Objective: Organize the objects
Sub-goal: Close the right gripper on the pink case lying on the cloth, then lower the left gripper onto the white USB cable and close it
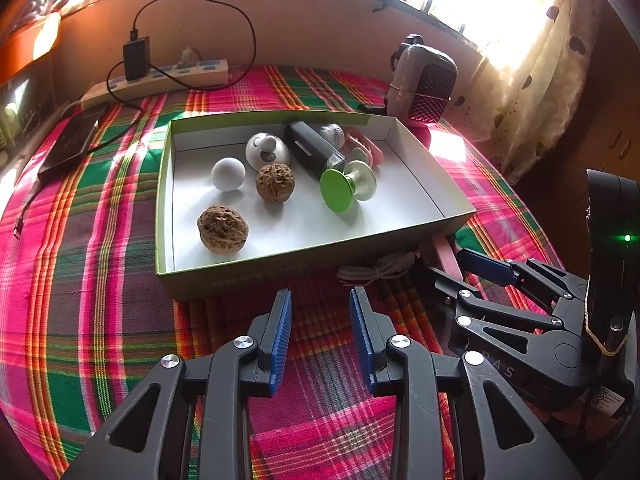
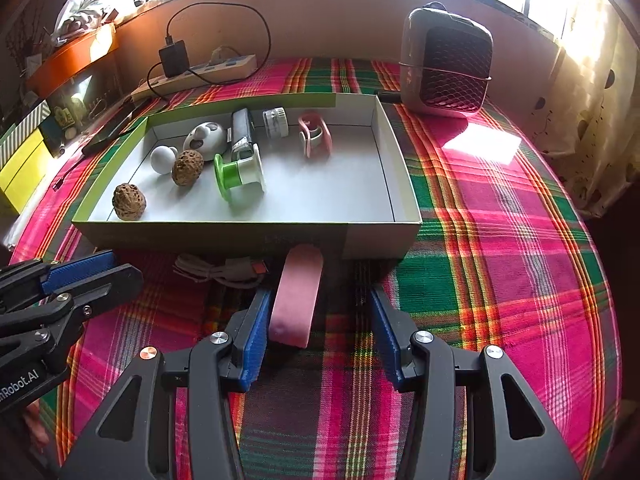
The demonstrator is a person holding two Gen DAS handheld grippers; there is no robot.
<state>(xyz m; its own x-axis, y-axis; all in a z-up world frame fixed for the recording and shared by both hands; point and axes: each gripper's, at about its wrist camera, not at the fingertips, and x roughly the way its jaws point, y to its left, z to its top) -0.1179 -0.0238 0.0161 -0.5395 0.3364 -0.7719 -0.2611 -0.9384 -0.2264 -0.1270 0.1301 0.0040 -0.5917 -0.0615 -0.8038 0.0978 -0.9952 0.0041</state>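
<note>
While the right hand-held gripper (image 2: 316,320) stands wide open around the pink block (image 2: 296,300), ungripped, presumably for boxing, the left hand-held gripper (image 1: 320,320) waits open, empty, lower centre.

Two walnuts (image 2: 129,202) (image 2: 187,168) in the box (image 2: 248,236), one white ball (image 2: 163,159), one green spool (image 2: 239,176), one pink eraser (image 2: 297,296), one bundled cable (image 2: 224,270).

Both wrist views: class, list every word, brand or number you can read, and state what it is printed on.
"nRobot.AI", start cut off by the frame edge: body of the left gripper, seen in the right wrist view.
"D A S": body of the right gripper, seen in the left wrist view.
Faint print on the front wall of the box: too blurred to read.
Small label on the right gripper's underside: too small to read.
</note>
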